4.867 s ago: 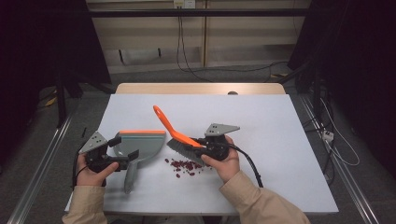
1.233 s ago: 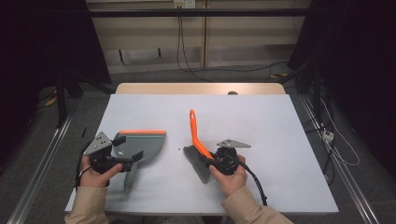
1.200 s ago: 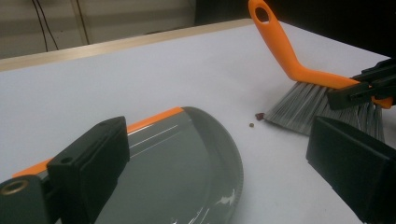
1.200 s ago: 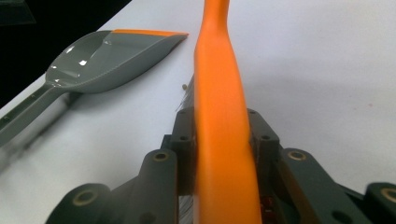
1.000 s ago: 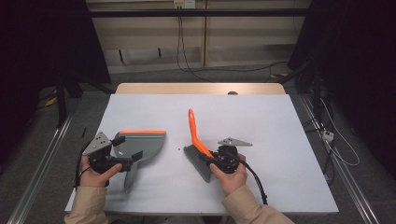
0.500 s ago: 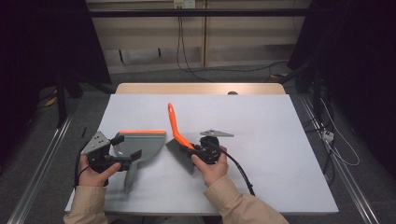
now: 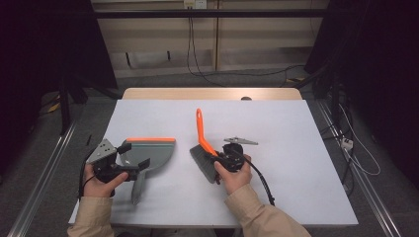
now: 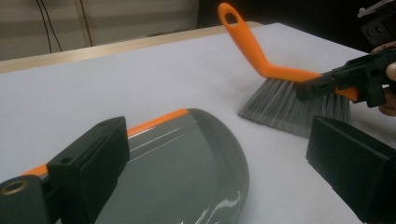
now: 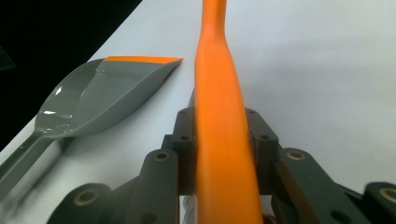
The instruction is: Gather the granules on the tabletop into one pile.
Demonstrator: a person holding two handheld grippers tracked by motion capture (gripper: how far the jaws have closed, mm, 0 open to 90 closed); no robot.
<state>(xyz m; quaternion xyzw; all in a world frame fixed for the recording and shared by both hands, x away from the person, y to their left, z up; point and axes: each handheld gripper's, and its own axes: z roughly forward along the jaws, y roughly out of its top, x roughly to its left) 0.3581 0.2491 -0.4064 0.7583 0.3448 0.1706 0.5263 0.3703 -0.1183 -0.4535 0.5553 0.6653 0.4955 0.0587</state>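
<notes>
Left claw [image 7: 129, 164] pinches the dustpan [image 7: 150, 152] handle, pan flat on the table [image 7: 296, 148] at its near left; right claw [image 7: 217, 159] clamps the orange brush [image 7: 203, 148] handle, bristles down just right of the pan. No debris visible on the table, so sweeping looks done; likely left: emptying or parking the tools. Pan interior is partly hidden; contents unclear. Left claw's contact on the handle is cut off in its own view.

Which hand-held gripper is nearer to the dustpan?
Left. The left hand-held gripper sits at the dustpan, by its handle; the right hand-held gripper clamps the brush beside it.
</notes>
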